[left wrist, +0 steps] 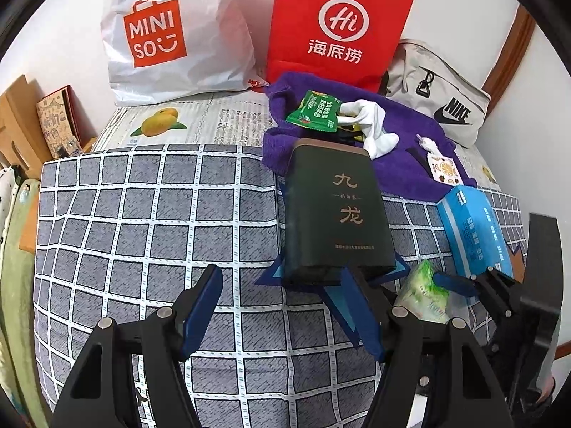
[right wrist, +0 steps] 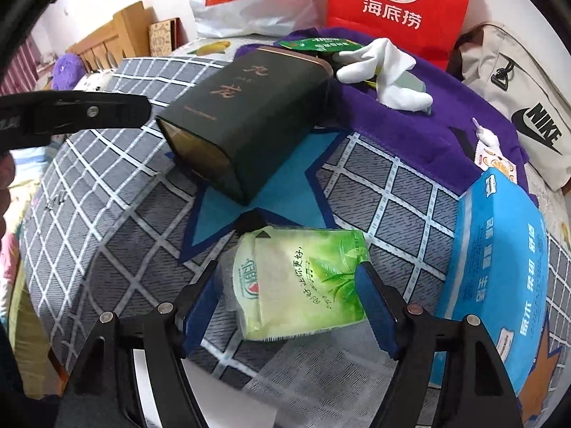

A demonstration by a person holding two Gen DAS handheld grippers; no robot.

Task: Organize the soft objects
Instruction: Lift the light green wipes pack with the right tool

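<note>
A green tissue pack (right wrist: pixel 303 281) lies on the checked bedspread between the fingers of my right gripper (right wrist: pixel 289 292), whose pads touch or nearly touch its two sides; I cannot tell if they press it. It also shows in the left wrist view (left wrist: pixel 426 292). My left gripper (left wrist: pixel 285 306) is open and empty, just in front of a dark green box (left wrist: pixel 339 210) lying on a blue star patch. A purple towel (left wrist: pixel 407 157) behind carries a white glove (left wrist: pixel 371 125), a green sachet (left wrist: pixel 316 112) and a small patterned packet (left wrist: pixel 444 169). A blue tissue pack (right wrist: pixel 496 267) lies at the right.
A white MINISO bag (left wrist: pixel 171 35), a red paper bag (left wrist: pixel 335 25) and a grey Nike bag (left wrist: pixel 442 103) stand along the wall at the back. A wooden headboard (right wrist: pixel 114 39) and cardboard (left wrist: pixel 18 125) are at the left. The bed edge runs along the left.
</note>
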